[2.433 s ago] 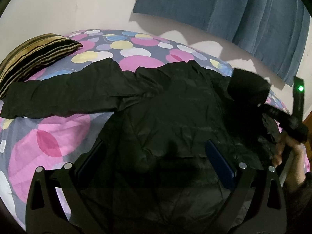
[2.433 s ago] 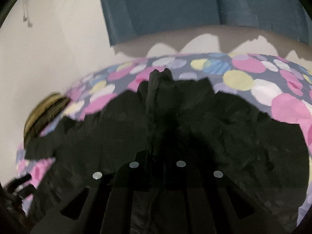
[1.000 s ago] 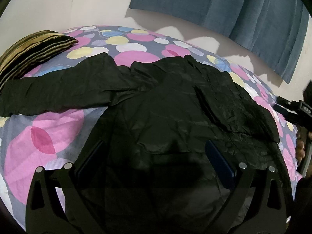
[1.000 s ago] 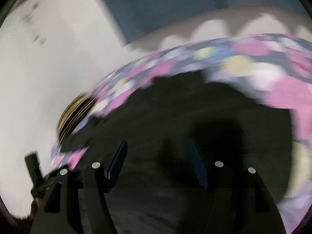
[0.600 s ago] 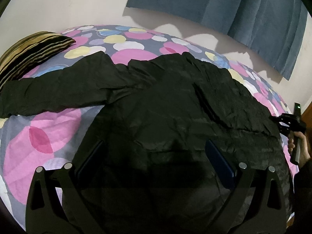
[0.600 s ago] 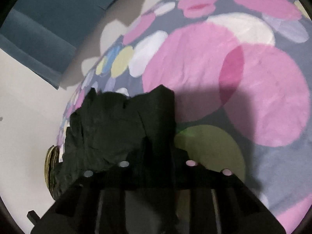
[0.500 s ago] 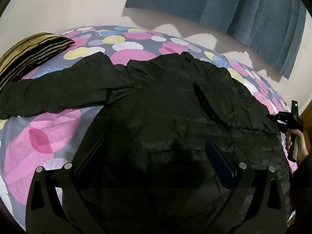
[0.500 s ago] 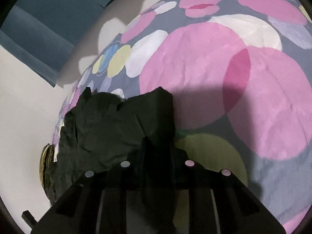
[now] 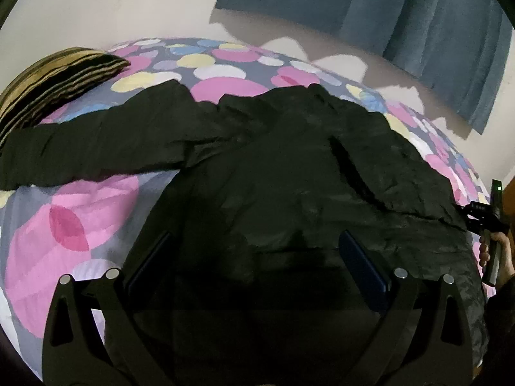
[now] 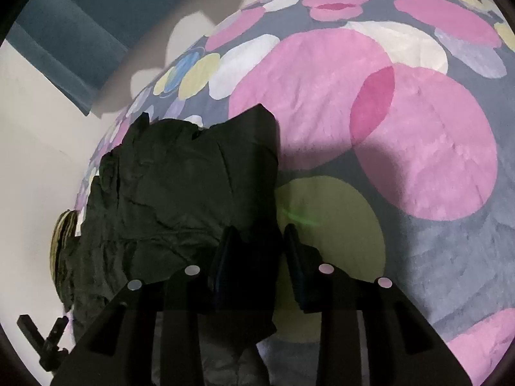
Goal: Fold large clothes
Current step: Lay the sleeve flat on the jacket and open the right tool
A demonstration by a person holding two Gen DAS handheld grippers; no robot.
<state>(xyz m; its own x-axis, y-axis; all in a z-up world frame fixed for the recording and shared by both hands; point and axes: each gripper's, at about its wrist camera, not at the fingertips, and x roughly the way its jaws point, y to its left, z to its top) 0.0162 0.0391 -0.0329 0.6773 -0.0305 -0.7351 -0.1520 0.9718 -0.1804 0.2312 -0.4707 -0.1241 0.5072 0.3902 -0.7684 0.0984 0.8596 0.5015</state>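
A large black jacket (image 9: 276,193) lies spread on the bed. Its left sleeve (image 9: 80,151) stretches out toward the pillow; its right sleeve (image 9: 396,173) lies folded across the body. My left gripper (image 9: 257,260) is open and empty, hovering over the jacket's lower part. In the right wrist view the jacket (image 10: 180,199) lies at the left. My right gripper (image 10: 257,257) has its jaws a little apart around the cuff edge of the folded sleeve (image 10: 257,283). The right gripper also shows in the left wrist view (image 9: 479,215) at the jacket's right edge.
The bed has a grey cover with pink, yellow and white circles (image 10: 418,148). A striped brown pillow (image 9: 48,87) lies at the far left. A blue curtain (image 9: 402,16) hangs on the white wall behind. The cover to the right of the jacket is bare.
My right gripper carried the right sleeve across the jacket, laid it down, swung to the jacket's right edge and shut on the cuff. Its jaws have now parted slightly. My left gripper barely moved.
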